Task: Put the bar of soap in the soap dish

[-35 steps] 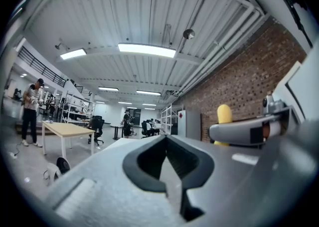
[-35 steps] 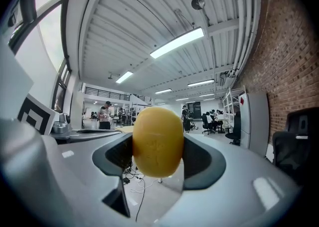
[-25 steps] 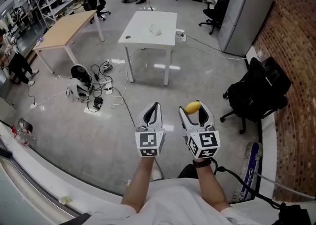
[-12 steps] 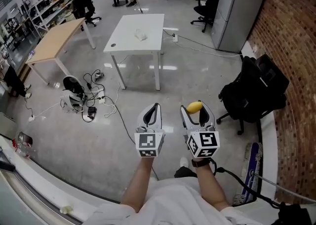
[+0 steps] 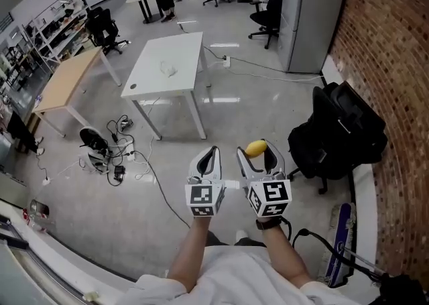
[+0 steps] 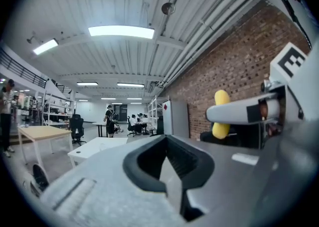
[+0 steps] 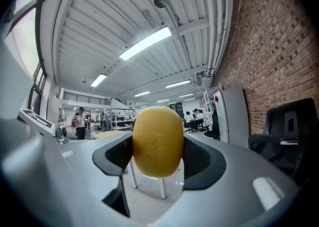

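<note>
While the bar of soap (image 5: 255,148) is kept clenched between the jaws of the right gripper (image 5: 257,152), the head view has been swung across the room over the last second. The white table (image 5: 151,81), seen a second ago near twelve o'clock from the grippers, is now found at about eleven o'clock and somewhat lower in the picture. The black chair (image 5: 338,133) at three o'clock has been brought nearer to the hands. Both grippers are held as before, side by side in front of the body and well above the floor, so the change is judged to be one of walking and turning, not of handling. In the right gripper view the soap is seen pinched across its middle, with its rounded yellow end turned toward the camera and the gap between the pads filled. The left gripper (image 5: 210,155) is clenched on nothing; in its own view the jaws are seen brought together with only a small notch left between them. A small pale object (image 5: 167,68) is seen on the white table, but whether it is the soap dish cannot be told. The task is judged to be at its carrying stage: the soap is secured and no dish has yet been reached.
</note>
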A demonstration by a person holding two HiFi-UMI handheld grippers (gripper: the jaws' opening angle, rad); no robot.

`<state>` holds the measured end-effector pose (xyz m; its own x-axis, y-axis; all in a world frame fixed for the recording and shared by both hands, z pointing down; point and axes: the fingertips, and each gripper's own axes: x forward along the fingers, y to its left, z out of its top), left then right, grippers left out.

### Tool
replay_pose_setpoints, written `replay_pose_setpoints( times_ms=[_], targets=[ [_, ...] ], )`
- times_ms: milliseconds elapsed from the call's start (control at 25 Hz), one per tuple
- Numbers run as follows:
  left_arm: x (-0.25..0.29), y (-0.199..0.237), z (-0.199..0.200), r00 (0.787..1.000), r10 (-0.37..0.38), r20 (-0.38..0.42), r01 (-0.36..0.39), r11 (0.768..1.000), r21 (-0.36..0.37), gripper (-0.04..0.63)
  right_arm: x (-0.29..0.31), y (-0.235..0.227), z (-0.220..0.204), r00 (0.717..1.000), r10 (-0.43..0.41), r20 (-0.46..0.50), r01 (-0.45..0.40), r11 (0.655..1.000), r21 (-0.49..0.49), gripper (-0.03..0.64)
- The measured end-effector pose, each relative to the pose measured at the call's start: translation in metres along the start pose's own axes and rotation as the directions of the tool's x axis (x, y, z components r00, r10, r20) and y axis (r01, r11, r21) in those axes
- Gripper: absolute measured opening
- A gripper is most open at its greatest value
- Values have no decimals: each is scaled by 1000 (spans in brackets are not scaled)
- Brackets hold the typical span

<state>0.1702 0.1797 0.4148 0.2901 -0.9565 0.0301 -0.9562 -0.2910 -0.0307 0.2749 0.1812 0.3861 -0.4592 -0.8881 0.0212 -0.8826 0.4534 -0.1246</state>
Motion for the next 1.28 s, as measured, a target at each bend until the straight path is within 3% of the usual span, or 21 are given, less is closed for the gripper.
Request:
replay_pose_setpoints(
  times_ms=[360,520,720,880,1120,1280],
  targets=[
    [51,-5,-8,999,25,-39,-24,999,38,2,37,-49,-19,999,10,-53,-9,1000,15,296],
    [88,8,-12,999,14,-32,-15,999,-38,2,75,-58,-19,998,40,-44,-40,999,0,296],
    [150,26,-20,1000,4,2,-4,997,-80,2,133,-80,-28,997,53,-62,-55,998,-26,296],
    [203,57,-27,999,44,15,-42,995,-96,2,193,-92,-30,991,101,-83,-106,993,-59,297],
    [255,124,-1,992,103,75,-95,990,-106,2,286,-80,-10,980,179,-85,-187,976,-109,296],
    [268,163,-18,988,150,24,-145,980,-135,2,327,-57,-24,956,269,-119,-282,953,-110,296]
  ],
)
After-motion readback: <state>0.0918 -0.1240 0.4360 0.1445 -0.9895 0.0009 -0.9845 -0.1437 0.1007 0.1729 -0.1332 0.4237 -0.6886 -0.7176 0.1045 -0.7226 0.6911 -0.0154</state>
